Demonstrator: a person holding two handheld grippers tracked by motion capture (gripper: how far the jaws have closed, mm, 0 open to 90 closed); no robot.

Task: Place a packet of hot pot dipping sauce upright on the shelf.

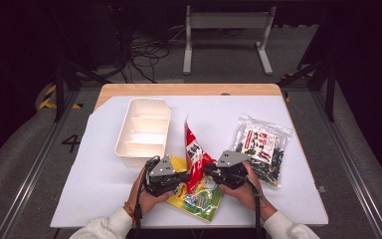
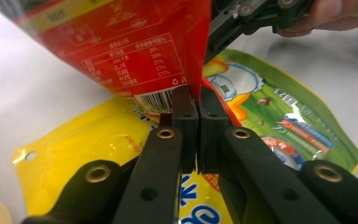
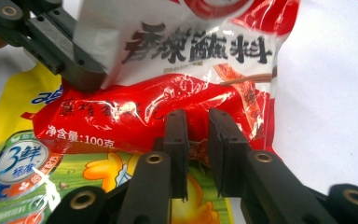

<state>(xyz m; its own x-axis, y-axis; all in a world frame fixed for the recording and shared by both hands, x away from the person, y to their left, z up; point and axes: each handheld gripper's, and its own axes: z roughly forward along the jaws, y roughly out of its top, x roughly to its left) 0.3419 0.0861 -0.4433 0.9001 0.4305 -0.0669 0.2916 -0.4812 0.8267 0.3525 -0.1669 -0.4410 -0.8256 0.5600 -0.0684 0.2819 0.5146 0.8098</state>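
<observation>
A red snack bag [image 1: 195, 149] stands tilted above a yellow and green pouch [image 1: 201, 199] that lies flat near the table's front edge. My left gripper [image 1: 184, 175] is shut on the red bag's edge; in the left gripper view the pads [image 2: 186, 112] meet on the foil beside the barcode [image 2: 154, 100]. My right gripper [image 1: 210, 172] comes in from the other side. In the right gripper view its jaws [image 3: 198, 126] stand narrow at the bag's [image 3: 168, 107] lower edge, a crinkle of red foil pinched between them. The left gripper [image 3: 74, 60] holds the bag's upper left there.
A white divided tray [image 1: 122, 132] sits to the back left on the white sheet. A clear bag of dark snacks [image 1: 261, 147] lies at the right. Bare sheet [image 1: 94, 174] lies to the left of the hands.
</observation>
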